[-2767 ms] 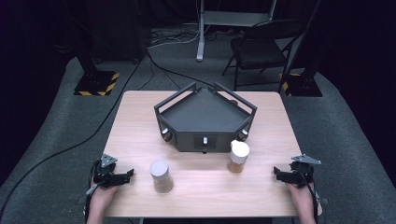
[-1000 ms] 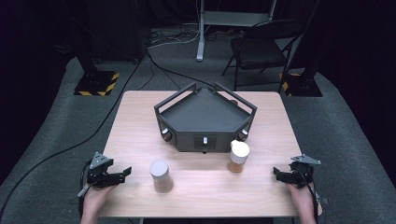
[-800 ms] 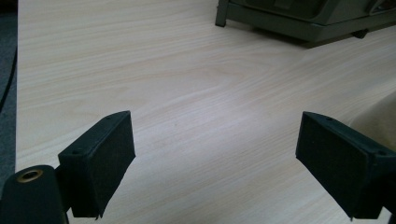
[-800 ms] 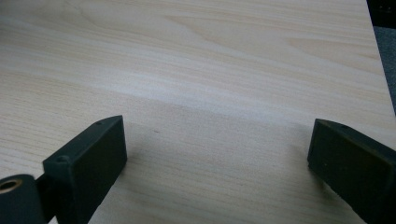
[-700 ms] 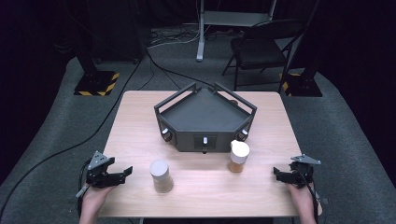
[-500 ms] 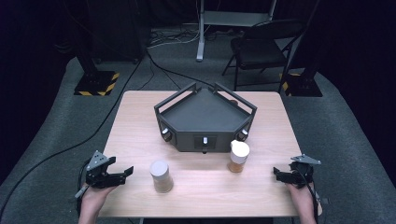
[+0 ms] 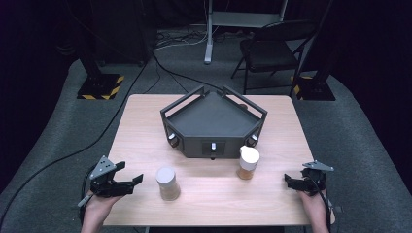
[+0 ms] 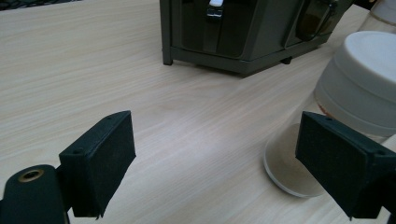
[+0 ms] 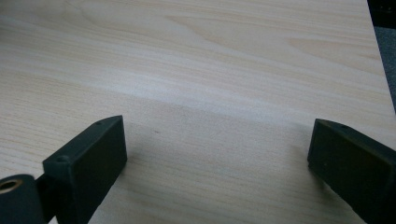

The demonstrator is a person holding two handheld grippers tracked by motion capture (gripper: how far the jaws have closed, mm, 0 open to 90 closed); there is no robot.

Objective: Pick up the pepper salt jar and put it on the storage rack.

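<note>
Two jars stand on the wooden table point(image 7: 145, 126). The nearer left jar point(image 7: 166, 183) has a grey lid and pale contents. The right jar point(image 7: 248, 162) has a white lid and brownish contents. My left gripper point(image 7: 132, 181) hovers at the table's front left and points at the grey-lidded jar, a short way from it. Its jaws stand open with nothing between them. In the left gripper view point(image 8: 219, 154) that jar point(image 8: 364, 84) shows behind the right pad point(image 8: 345, 168). My right gripper point(image 7: 291, 182) rests open at the front right, over bare wood point(image 9: 217, 158).
A dark grey five-sided tray fixture point(image 7: 214, 121) with raised rails, knobs and a front latch point(image 8: 215, 9) sits mid-table behind the jars. A chair point(image 7: 272, 48), stands and cables lie on the floor beyond the table.
My left gripper has lifted a little off the table, with its jaws still open. The right gripper and both jars have not moved.
</note>
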